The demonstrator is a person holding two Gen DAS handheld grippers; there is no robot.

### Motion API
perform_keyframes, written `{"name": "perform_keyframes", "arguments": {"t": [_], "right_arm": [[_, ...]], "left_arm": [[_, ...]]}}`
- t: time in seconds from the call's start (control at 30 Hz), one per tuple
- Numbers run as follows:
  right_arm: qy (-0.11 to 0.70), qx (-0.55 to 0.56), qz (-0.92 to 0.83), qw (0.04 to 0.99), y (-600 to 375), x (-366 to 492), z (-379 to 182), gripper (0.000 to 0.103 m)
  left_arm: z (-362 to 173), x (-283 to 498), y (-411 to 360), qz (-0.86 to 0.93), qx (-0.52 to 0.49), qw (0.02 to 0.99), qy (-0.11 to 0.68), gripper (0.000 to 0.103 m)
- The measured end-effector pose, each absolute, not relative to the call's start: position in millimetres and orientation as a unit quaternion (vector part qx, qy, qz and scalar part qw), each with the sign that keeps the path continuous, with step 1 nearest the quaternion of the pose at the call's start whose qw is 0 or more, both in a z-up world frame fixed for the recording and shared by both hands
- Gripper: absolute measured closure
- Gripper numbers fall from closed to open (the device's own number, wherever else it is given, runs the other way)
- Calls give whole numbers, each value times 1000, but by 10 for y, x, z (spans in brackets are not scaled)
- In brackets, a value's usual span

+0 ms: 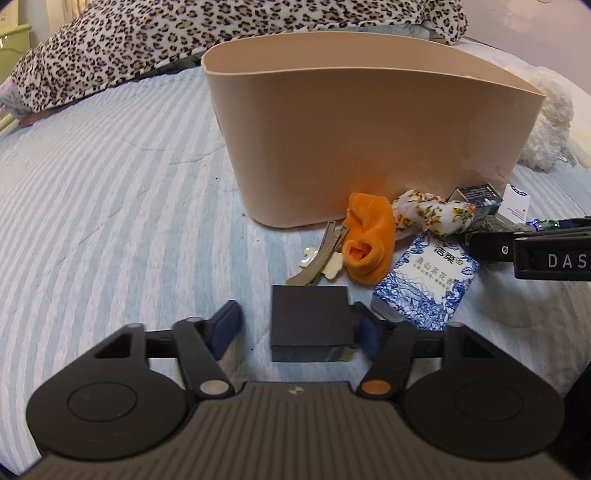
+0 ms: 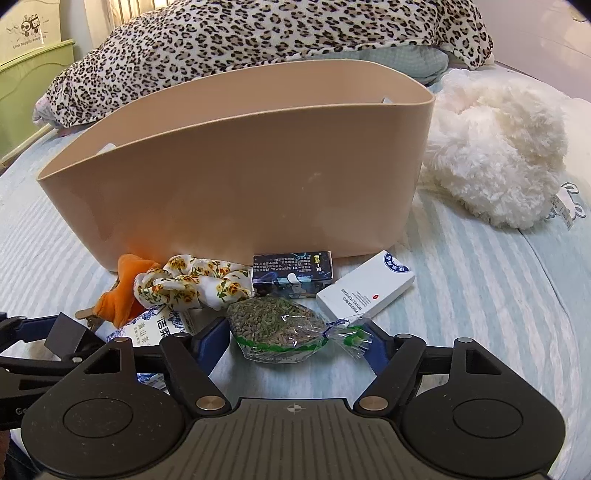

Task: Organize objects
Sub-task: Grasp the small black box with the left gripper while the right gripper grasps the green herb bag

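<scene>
A tan plastic bin (image 1: 369,147) stands on the striped bed; it also shows in the right wrist view (image 2: 236,177). My left gripper (image 1: 301,326) is open around a small black box (image 1: 312,323); its right finger touches the box, the left finger stands apart. My right gripper (image 2: 295,341) is open around a clear bag of seeds (image 2: 277,328). In front of the bin lie an orange sock (image 1: 369,240), a floral scrunchie (image 2: 192,284), a blue-and-white tissue pack (image 1: 424,284), a hair clip (image 1: 317,254), a dark box (image 2: 291,275) and a white box (image 2: 365,288).
A leopard-print blanket (image 2: 258,33) lies behind the bin. A white fluffy item (image 2: 491,147) lies right of the bin. The right gripper (image 1: 546,251) reaches in at the right of the left wrist view. A green headboard (image 2: 33,74) is at far left.
</scene>
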State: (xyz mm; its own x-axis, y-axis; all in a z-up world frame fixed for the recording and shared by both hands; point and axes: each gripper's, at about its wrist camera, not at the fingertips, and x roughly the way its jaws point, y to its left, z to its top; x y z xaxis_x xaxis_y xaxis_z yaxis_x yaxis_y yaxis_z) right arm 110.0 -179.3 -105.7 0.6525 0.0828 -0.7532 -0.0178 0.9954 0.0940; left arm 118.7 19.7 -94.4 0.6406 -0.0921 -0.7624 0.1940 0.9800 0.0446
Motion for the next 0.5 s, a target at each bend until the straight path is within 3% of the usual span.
{"name": "perform_keyframes", "arguments": {"t": [0.1, 0.5], "right_arm": [[411, 35, 31, 911, -1773, 1052, -1030, 32], [389, 41, 30, 920, -1828, 853, -826, 32]], "left_arm": [[-948, 1148, 176, -85, 67, 903, 415, 56], [-761, 1012, 294, -74, 48, 907, 412, 56]]}}
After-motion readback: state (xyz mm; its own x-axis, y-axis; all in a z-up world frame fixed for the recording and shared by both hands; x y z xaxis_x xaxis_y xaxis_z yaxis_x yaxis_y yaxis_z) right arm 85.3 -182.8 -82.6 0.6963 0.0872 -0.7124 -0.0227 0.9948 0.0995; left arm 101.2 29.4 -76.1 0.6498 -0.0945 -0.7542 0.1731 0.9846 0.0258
